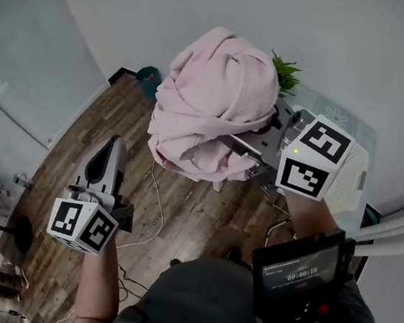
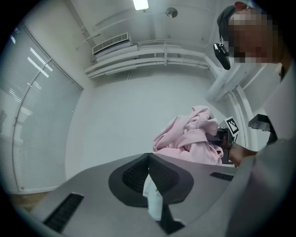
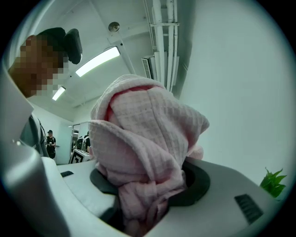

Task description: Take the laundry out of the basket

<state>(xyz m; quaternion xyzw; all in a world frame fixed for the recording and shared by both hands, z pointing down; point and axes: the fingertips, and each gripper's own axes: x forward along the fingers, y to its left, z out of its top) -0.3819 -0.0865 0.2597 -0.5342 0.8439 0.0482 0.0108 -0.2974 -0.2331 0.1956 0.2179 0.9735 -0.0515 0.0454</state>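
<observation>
R gripper is clamped on the pink cloth, raised high, prob. so it hangs clear; basket not in view. L gripper sits low, jaws together, seemingly nipping a white scrap.

Soft, even light is filling the head view, leaving the wood floor dim and the pink cloth pale, with folds shading gently. In the right gripper view a ceiling strip light is glaring at the upper left while the cloth's underside is falling into shadow; in the left gripper view a ceiling lamp is blowing out white; both gripper views are bending lines and darkening to black at the corners.
</observation>
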